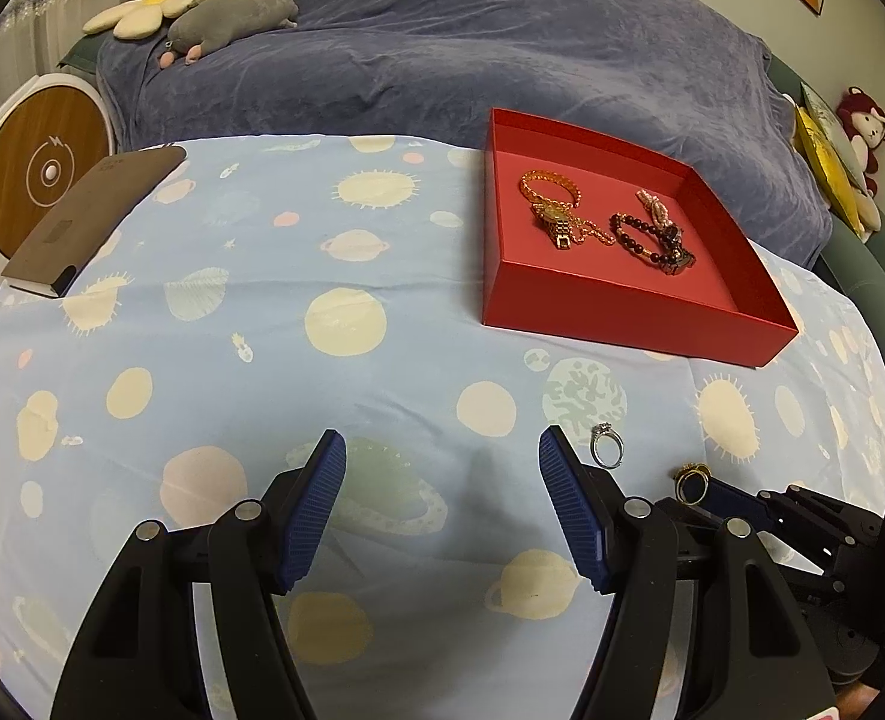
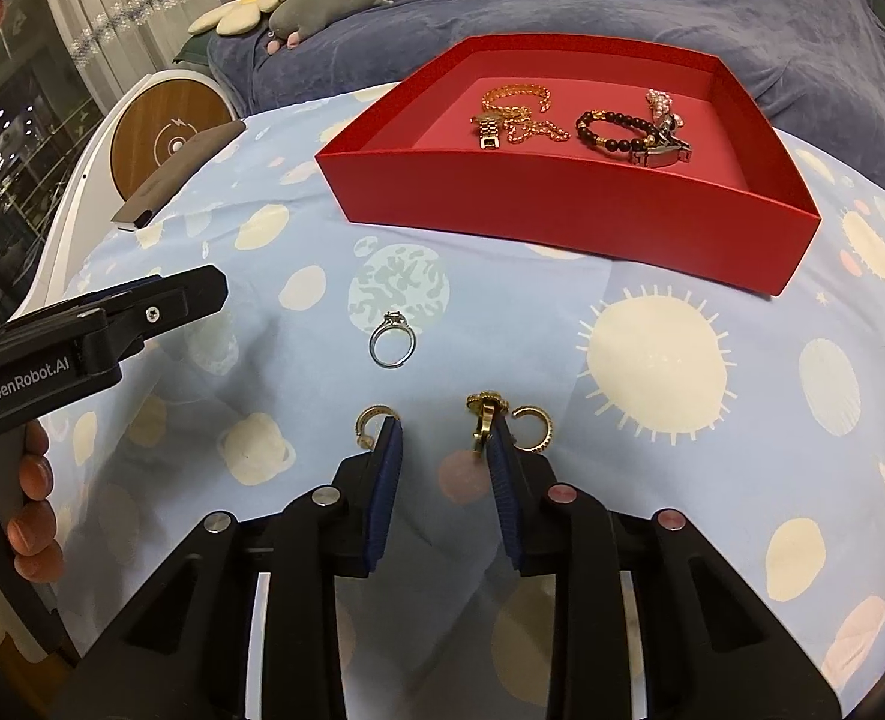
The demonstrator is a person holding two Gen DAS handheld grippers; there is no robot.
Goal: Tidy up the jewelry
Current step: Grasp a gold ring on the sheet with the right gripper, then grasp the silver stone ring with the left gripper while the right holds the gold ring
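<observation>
right gripper (image 2: pixel 445 438): half-open around the gold ring (image 2: pixel 483 420), lower middle, not pinching yet
left gripper (image 1: pixel 442 462): open, empty
risk: ring tips or skids off the pad before reaching the red box (image 2: pixel 562 204)

Your right gripper (image 2: pixel 442 438) hangs half-closed over the planet-print blue bedsheet (image 2: pixel 652 480), an upright gold ring (image 2: pixel 483 420) against its right finger; a silver ring (image 2: pixel 392 341) lies before the red cardboard tray (image 2: pixel 562 192).

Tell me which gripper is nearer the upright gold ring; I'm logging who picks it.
Right. The right gripper straddles the gold ring, which leans against its right-hand finger. The left gripper hangs open off to the ring's left, beyond the silver ring.
</observation>
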